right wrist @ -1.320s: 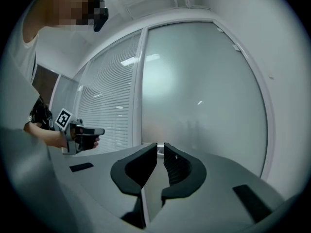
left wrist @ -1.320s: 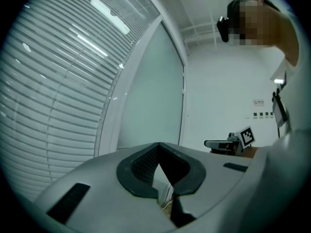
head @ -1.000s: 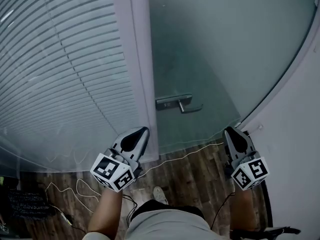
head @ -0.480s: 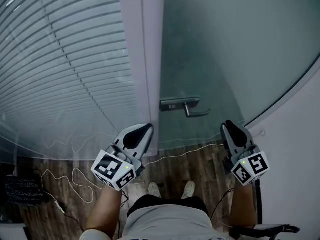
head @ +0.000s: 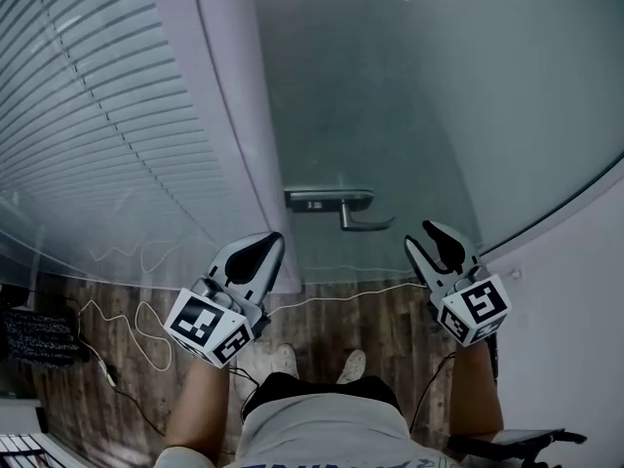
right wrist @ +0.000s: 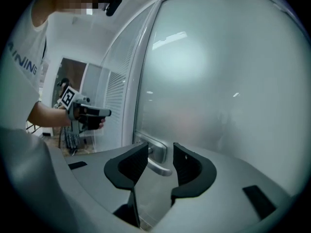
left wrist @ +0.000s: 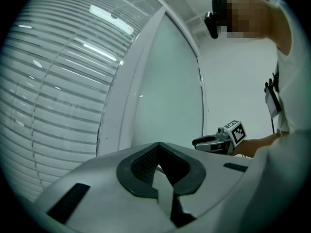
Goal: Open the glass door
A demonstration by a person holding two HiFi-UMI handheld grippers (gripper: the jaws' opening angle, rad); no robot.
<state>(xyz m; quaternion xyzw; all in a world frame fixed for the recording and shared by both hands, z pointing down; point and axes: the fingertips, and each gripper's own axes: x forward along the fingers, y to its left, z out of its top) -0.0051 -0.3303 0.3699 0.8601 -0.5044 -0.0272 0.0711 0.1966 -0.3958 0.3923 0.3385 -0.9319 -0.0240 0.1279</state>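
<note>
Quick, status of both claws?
Left claw: shut, empty.
Right claw: open, has just been opening, nothing gripped; door handle lies ahead, untouched.

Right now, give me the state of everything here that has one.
glass door: shut against its frame.
door handle: lever level, not pressed.
left gripper: fingers together, empty.
right gripper: fingers have just been opening, now wide apart, nothing gripped; handle still ahead.
blinds: lowered.
</note>
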